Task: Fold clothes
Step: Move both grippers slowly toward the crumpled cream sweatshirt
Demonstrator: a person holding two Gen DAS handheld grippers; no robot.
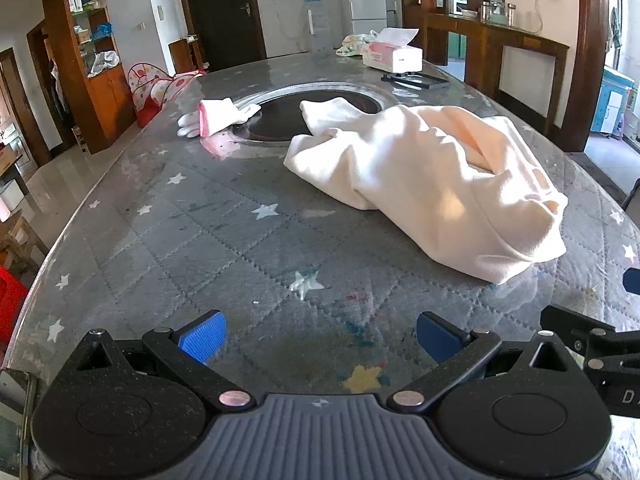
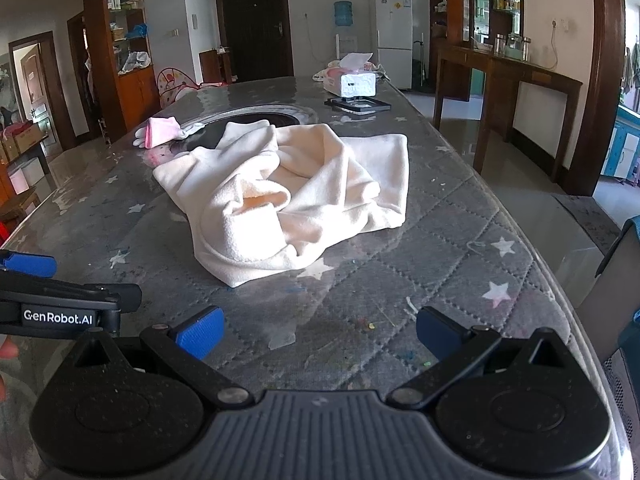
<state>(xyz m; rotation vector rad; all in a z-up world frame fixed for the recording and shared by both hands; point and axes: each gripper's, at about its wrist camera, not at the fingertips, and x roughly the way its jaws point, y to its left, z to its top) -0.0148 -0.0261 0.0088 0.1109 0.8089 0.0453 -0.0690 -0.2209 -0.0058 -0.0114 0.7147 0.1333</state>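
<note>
A cream garment lies crumpled on the grey star-patterned table cover; in the right wrist view the garment sits in the middle of the table. My left gripper is open and empty, low over the near table edge, short of the garment. My right gripper is open and empty, also near the front edge, with the garment ahead of it. The right gripper's side shows at the right edge of the left wrist view, and the left gripper's side at the left edge of the right wrist view.
White and pink gloves lie at the far left beside a round dark inset in the table. A tissue box and a flat black frame sit at the far end. The table's right edge drops to the floor.
</note>
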